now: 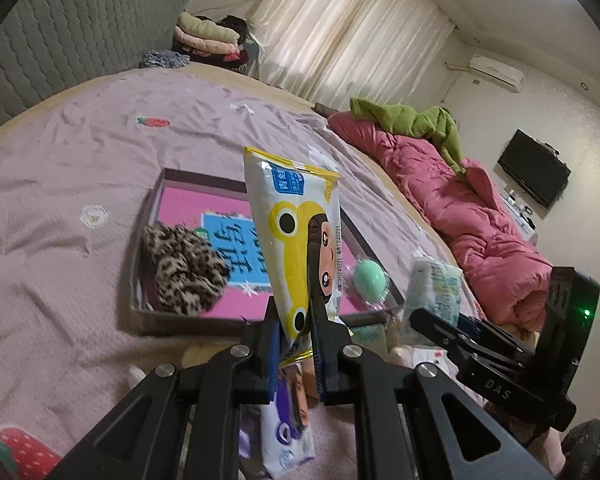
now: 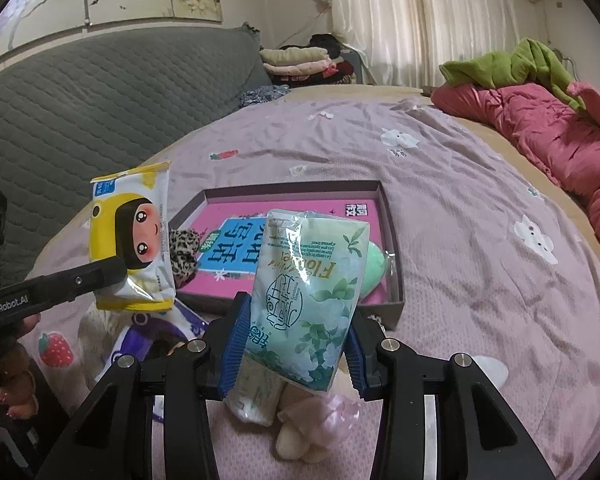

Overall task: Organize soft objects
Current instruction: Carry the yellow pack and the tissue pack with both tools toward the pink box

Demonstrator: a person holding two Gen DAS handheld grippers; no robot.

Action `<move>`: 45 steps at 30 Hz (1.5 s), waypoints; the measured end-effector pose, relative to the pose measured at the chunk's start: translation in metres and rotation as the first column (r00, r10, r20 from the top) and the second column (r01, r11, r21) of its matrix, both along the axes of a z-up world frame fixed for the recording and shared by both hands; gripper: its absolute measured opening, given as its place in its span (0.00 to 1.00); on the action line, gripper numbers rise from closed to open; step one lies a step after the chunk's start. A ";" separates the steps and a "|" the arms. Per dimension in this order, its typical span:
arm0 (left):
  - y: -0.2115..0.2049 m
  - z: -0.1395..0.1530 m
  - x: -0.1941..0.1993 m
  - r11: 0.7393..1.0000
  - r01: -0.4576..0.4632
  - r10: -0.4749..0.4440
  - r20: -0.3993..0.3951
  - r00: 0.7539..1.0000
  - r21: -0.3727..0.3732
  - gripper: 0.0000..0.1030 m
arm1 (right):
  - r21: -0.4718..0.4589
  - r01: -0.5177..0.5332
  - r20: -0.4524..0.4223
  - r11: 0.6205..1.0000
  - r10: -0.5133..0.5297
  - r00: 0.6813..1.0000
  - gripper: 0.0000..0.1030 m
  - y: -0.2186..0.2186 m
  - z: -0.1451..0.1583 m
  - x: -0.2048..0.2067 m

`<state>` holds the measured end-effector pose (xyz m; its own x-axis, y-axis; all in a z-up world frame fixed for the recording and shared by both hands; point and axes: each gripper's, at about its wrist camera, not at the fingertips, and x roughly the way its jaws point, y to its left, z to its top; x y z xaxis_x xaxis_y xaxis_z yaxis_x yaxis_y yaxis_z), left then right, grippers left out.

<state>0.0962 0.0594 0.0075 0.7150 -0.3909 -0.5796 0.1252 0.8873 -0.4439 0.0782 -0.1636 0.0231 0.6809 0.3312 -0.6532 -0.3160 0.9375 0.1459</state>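
- Our left gripper (image 1: 294, 332) has its jaws pinched on the lower end of the yellow tissue pack (image 1: 296, 240), which stands nearly upright with its long axis rising away from the fingers.
- Our right gripper (image 2: 290, 350) is clamped across the width of the green tissue pack (image 2: 308, 296); that pack also stands on end, leaning slightly, held clear of the bed.
- Both packs hang in the air on the near side of the shallow box (image 2: 396, 248) — the box lies ahead of and below both sets of jaws, open side up on the pink bedsheet (image 2: 460, 200).
- In the box already: a leopard scrunchie (image 1: 182, 268) at its left end and a mint-green ball (image 1: 369, 280) at its right end.
- The bare pink floor between those two looks to us like the natural landing spot; each pack would need tipping forward to lie flat.
- From the left wrist view, the yellow pack sits nearer the box's middle, the green one toward the ball's corner.
- More soft things — a purple pack (image 2: 140, 340) and a pink plush (image 2: 320, 420) — lie on the sheet under the grippers.
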 end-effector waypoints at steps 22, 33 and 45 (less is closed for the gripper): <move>0.013 -0.002 0.039 0.999 -0.041 0.041 -0.001 0.999 0.006 0.13 | 0.017 -0.032 0.044 0.999 0.031 0.999 0.43 0.006 0.005 0.035; 0.009 -0.007 0.055 0.999 -0.033 0.033 -0.021 0.999 0.015 0.13 | 0.001 -0.052 0.059 0.999 0.052 0.997 0.43 0.013 0.003 0.052; 0.011 -0.013 0.070 0.999 -0.034 0.035 -0.047 0.998 0.016 0.13 | 0.002 -0.060 0.065 0.998 0.060 0.996 0.43 0.013 0.005 0.064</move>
<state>0.1666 0.0701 -0.0054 0.6996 -0.3571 -0.6190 0.0733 0.8975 -0.4349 0.1426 -0.1508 0.0281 0.7005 0.3750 -0.6072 -0.3804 0.9161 0.1270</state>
